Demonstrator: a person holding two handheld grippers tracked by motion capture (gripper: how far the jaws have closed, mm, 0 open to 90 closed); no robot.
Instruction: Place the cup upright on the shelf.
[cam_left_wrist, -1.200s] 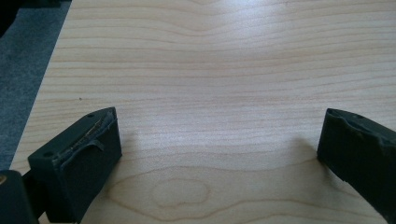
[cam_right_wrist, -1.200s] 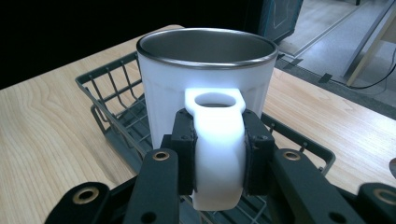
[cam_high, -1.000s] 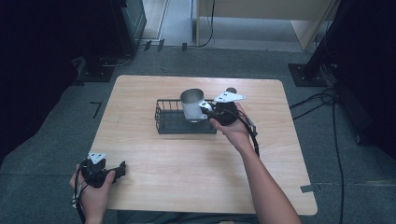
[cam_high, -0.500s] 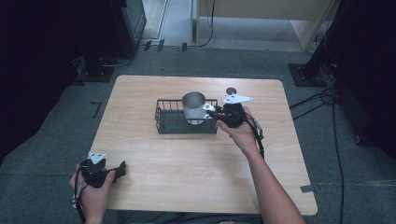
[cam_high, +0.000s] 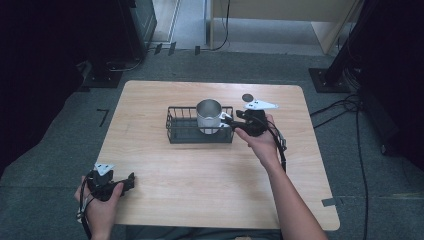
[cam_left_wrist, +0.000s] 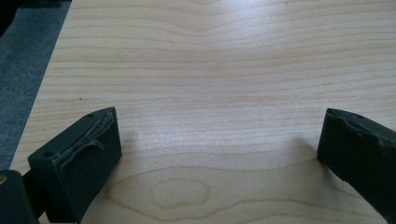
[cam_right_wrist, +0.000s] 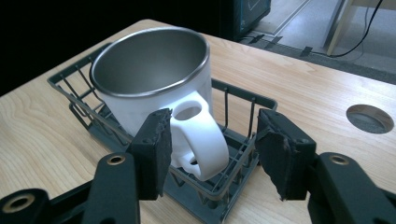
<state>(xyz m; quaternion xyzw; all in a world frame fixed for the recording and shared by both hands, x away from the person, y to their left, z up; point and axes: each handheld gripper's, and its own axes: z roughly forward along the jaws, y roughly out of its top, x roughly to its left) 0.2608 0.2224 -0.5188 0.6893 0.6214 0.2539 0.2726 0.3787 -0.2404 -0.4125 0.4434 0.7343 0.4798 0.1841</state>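
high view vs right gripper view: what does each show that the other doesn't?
High view alone: the left tool open near the table's front left corner, both forearms, and the grey floor. Right gripper view alone: the mug's steel interior, and the right tool's jaws open around the handle with a gap on one side. Both: mug upright in the wire basket, and the round hole in the table.

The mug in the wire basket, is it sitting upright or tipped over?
Upright. The mug stands in the basket with its open rim facing up and its handle pointing out toward the right gripper.
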